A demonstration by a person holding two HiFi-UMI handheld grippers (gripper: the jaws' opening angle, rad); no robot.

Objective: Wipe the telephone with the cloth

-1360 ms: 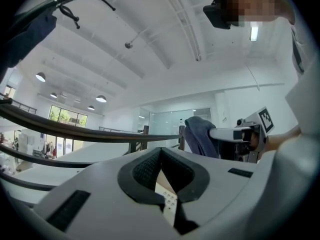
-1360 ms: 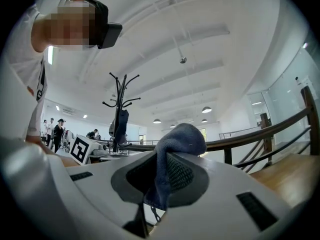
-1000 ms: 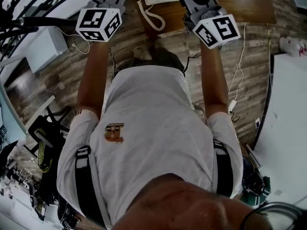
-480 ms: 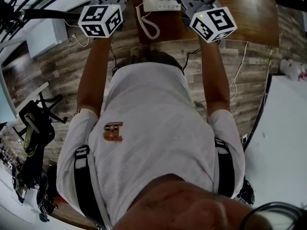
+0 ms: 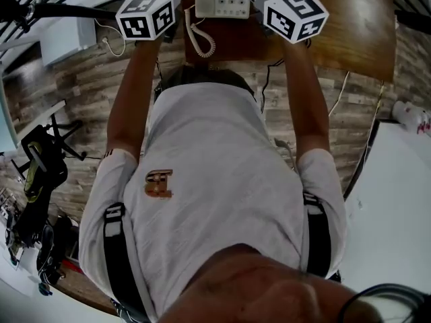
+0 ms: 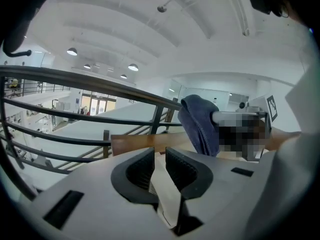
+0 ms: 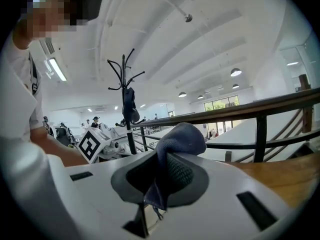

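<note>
Wondering what goes wrong first here, anyone? The wooden table [image 5: 350,32] is up at the top of the head view, and the telephone [image 5: 225,2] sits on it between the two marker cubes. — A

My bet is the phone sliding. It looks light, and nothing is holding it down. The left gripper [image 6: 159,156] has its jaws down to a thin slit with nothing in them that I can see. A firm swipe could just shove the phone along the tabletop. — B

And the right gripper [image 7: 159,169]? — A

It's clamped on the dark blue cloth [image 7: 182,136], but only by a fold. Most of the cloth is bunched above the jaws and a tail hangs below, so dragging it over the keys might tug it loose. From the left gripper view the cloth looks to be in the air, not on the phone. Then there's the coiled cord [image 5: 200,38], curling off the phone's left side toward the near table edge. It's easy to snag a jaw on that. — B

Which way does the phone point? — A

It's lying flat with the keys up, and its near edge is square to the person. I'd guess the long axis runs away from them, but the far end is cut off by the frame. — B
</note>
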